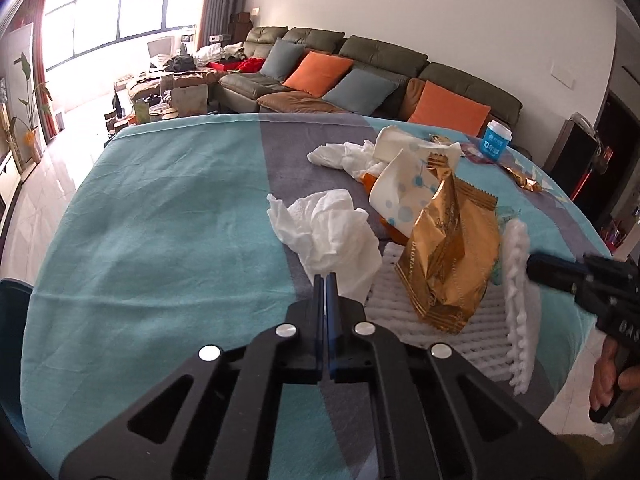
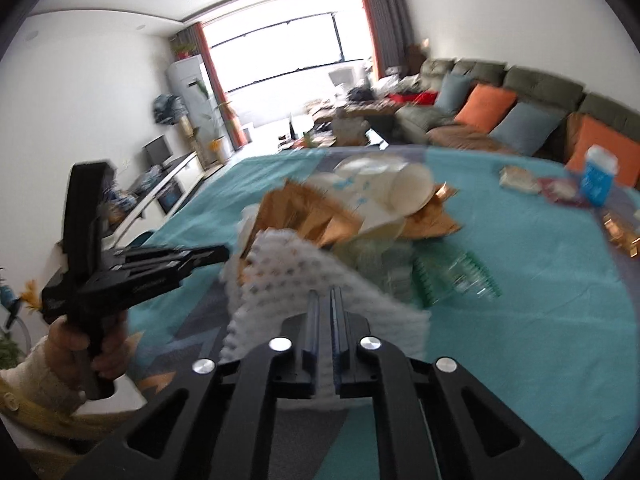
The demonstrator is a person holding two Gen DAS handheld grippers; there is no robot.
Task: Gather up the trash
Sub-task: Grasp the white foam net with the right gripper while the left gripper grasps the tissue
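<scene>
A heap of trash lies on the right half of a counter (image 1: pixel 160 208) spread with a teal and grey cloth. In the left wrist view the left gripper (image 1: pixel 325 280) has its jaws pressed together at the near edge of a crumpled white tissue (image 1: pixel 324 232); whether a fold of the tissue is caught between them cannot be told. Just right of the tissue a gold snack wrapper (image 1: pixel 448 256) stands on a white foam net sheet (image 1: pixel 404 320), and a paper cup with blue dots (image 1: pixel 400 196) leans against the wrapper's far side. More white tissue (image 1: pixel 340 156) lies farther back. At the far right of the counter stands a small blue-and-white container (image 1: pixel 495 142), with gold candy wrappers (image 1: pixel 524 180) near it.

The right gripper (image 2: pixel 325 296) is clamped on the near edge of the foam net sheet (image 2: pixel 280 276), which is lifted and folded up around its narrow jaws. In that blurred view a green-tinted clear plastic bottle (image 2: pixel 460 272) lies just behind the sheet. A hand (image 2: pixel 100 344) in a cream sleeve holds the left gripper's handle at the left.
</scene>
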